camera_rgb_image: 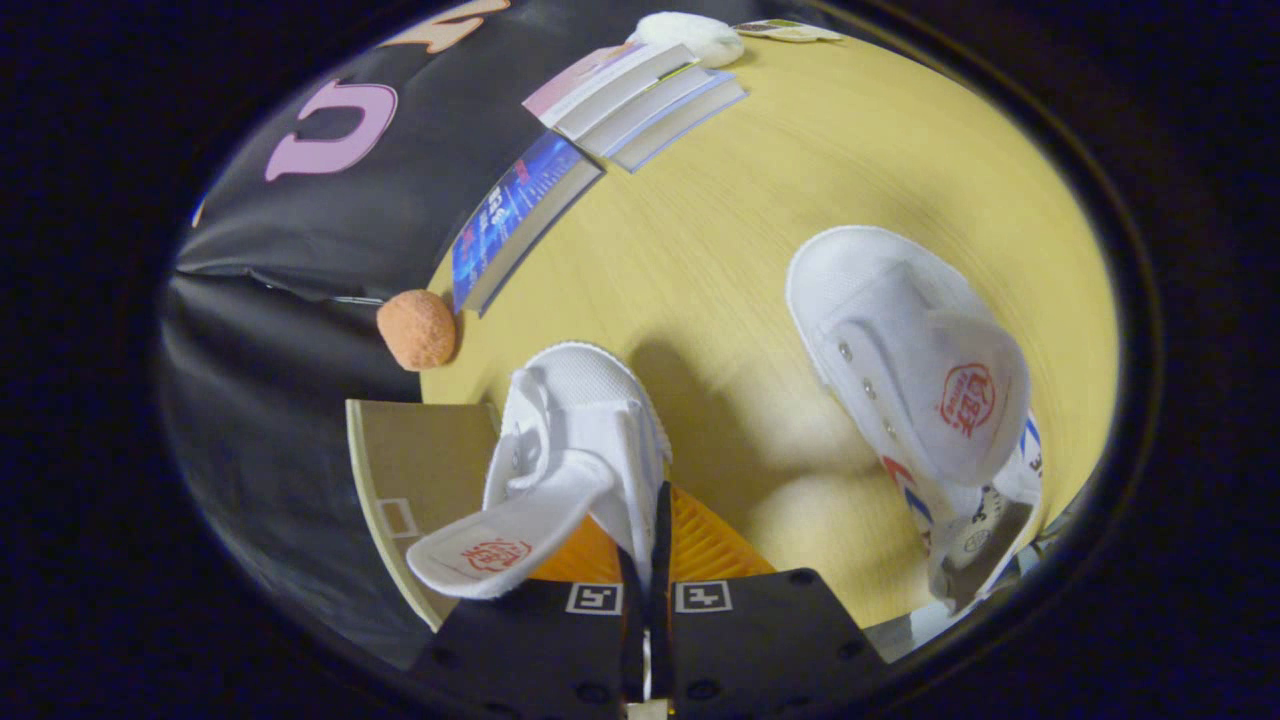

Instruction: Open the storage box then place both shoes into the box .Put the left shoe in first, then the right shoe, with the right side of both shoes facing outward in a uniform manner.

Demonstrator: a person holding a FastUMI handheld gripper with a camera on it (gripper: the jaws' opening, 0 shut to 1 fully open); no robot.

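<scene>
Carrying the first shoe (575, 440), pinched at its side wall between the nearly closed fingers of the gripper (648, 575), above the table (760, 200) edge. Second shoe (920, 400) lying on the tabletop, well apart. Brown flap (420, 470), probably the storage box, just beside. Next: lowering the held shoe in, right side outward.

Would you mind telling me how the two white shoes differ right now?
The shoe in the hand-held gripper is pinched by its side wall between the shut fingers; the other shoe lies free on the wooden table. The held shoe has its tongue flopped out toward the camera; the other's tongue lies over its opening. Both are white with a red tongue logo.
</scene>
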